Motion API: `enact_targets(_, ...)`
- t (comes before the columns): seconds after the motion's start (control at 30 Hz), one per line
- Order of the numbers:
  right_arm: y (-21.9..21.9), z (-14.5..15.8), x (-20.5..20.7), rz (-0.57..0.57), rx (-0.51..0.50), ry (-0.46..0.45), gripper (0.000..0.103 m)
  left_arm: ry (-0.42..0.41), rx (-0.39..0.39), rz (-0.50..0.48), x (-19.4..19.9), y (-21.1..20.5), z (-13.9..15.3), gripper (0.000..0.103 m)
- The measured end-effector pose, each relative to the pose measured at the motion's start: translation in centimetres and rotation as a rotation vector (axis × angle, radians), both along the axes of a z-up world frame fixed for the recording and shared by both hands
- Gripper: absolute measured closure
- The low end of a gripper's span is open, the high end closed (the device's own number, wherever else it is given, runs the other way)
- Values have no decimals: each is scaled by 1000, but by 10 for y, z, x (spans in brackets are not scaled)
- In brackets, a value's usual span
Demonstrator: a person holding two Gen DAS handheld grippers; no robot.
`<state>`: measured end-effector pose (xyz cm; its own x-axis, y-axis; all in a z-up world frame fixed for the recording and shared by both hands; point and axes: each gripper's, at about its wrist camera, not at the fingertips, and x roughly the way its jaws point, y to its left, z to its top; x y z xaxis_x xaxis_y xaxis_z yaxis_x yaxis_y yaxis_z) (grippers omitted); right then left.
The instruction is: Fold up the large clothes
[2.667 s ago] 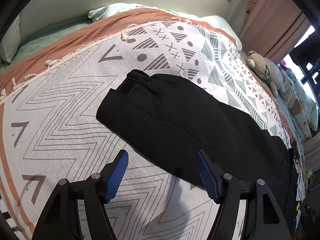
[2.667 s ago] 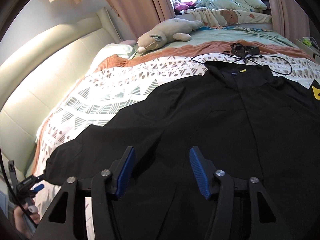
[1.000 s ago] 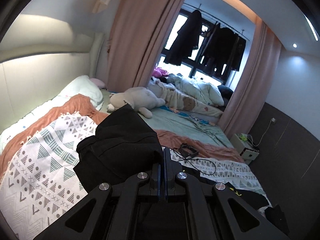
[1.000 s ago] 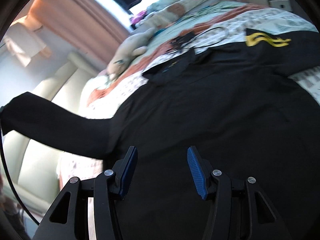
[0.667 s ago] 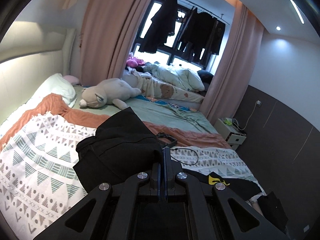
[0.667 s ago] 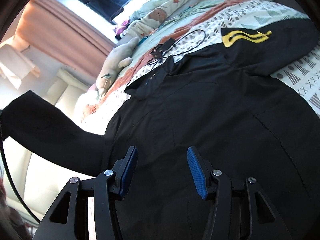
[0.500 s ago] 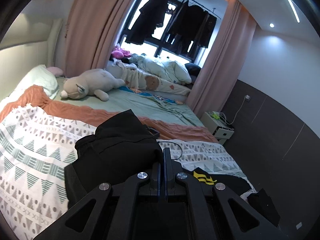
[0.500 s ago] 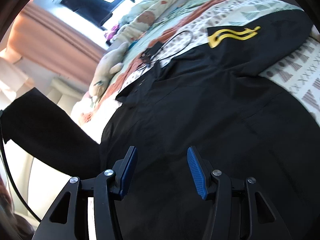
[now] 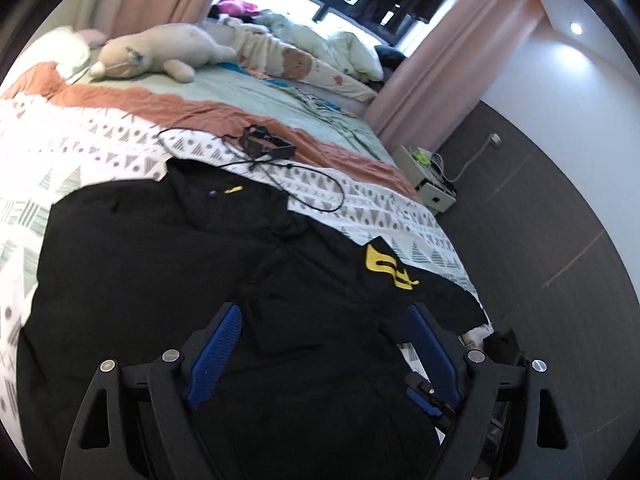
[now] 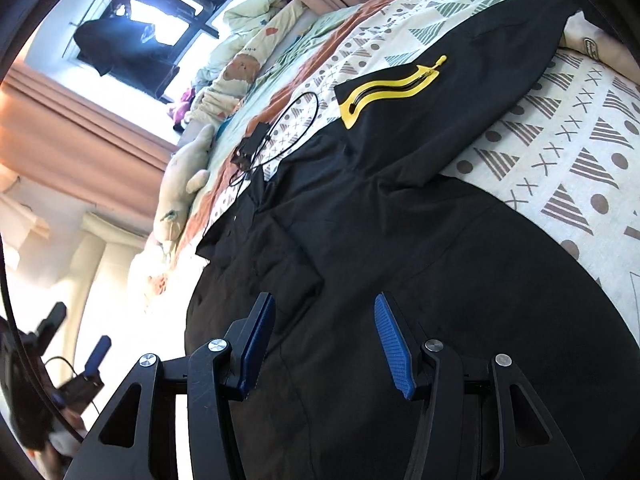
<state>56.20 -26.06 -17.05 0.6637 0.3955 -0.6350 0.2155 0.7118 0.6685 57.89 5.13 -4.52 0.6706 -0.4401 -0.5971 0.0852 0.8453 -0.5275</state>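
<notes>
On the bed [image 9: 120,148], black jacket [image 9: 160,264] lies flat right under both tools. My left tool [image 9: 320,344] is spread, holding nothing; right tool [image 10: 324,340] likewise. Far-right sleeve with yellow patch [image 10: 390,88] runs out toward the bed's right edge, nearer my right tool. Cable [image 9: 316,184] lies by the collar, could snag. Plush toy [image 9: 160,48] is well clear.
</notes>
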Motion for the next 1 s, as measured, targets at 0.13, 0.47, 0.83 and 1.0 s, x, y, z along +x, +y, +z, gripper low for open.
enact_targets(0.13,0,1,-2,10,-7,-13,50,20,0,95,-23,10,-6,18)
enact_targets(0.47,25,1,8,60,-115,-30,50,17,-93,335,-57,50,-19,18)
enact_targets(0.83,112,9,25,237,-478,-101,50,105,-152,521,-72,126,-80,18)
enact_targets(1.0,148,-2,41,292,-547,-75,50,158,-227,624,-83,165,-104,19)
